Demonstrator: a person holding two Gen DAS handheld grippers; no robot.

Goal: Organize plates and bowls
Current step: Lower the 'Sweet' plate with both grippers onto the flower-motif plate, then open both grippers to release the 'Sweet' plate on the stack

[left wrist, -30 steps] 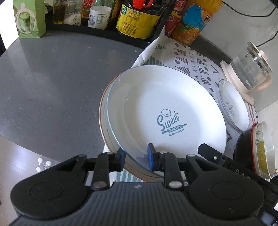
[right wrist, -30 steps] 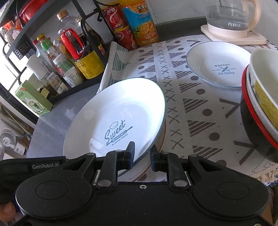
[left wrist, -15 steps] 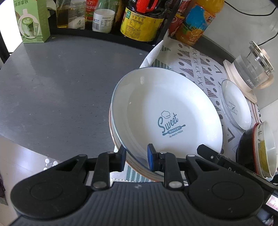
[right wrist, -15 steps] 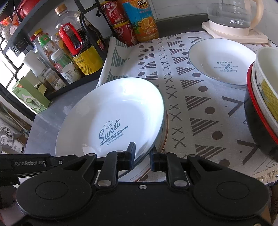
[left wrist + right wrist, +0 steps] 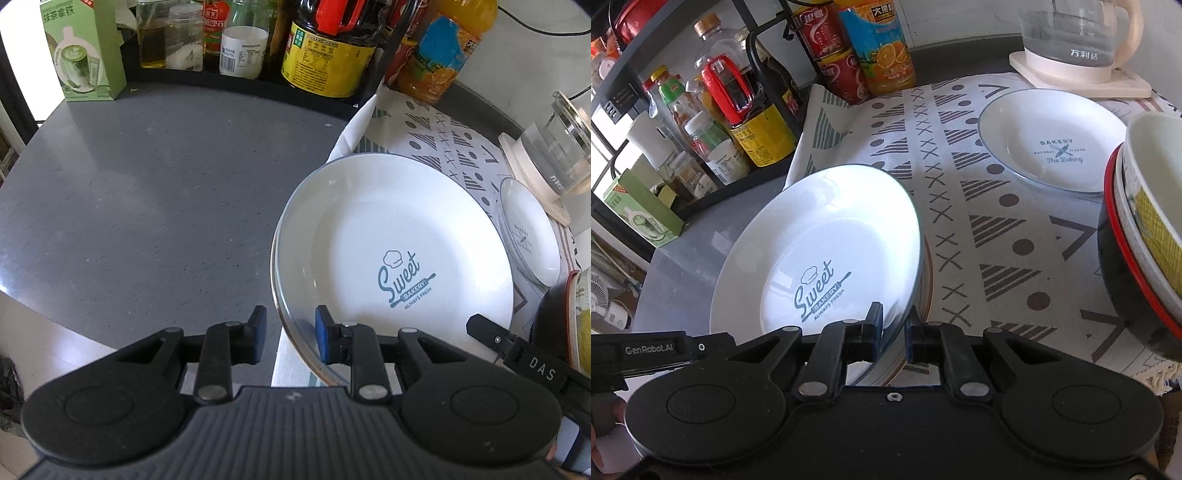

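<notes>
A white plate (image 5: 388,240) (image 5: 820,229) printed "Sweet Bakery" lies slightly tilted over an orange-rimmed plate (image 5: 928,266), of which only the edge shows. My left gripper (image 5: 290,334) stands open around the white plate's near-left rim, its left pad apart from the rim. At the near-right rim my right gripper (image 5: 892,328) is shut on the plate. A smaller white plate (image 5: 528,240) (image 5: 1052,147) lies farther back on the cloth. On the right stands a stack of bowls (image 5: 569,321) (image 5: 1137,229), black and red outside.
A patterned cloth (image 5: 997,229) covers the right part of the grey table (image 5: 147,203). A rack of bottles and cans (image 5: 325,48) (image 5: 738,110) lines the back, with a green box (image 5: 85,55) at its left. A glass kettle (image 5: 557,155) (image 5: 1071,37) stands back right.
The white plate has settled more squarely over the orange-rimmed plate, which shows less on its left. The rim now sits against the left gripper's right pad. Both grippers stay at the rim.
</notes>
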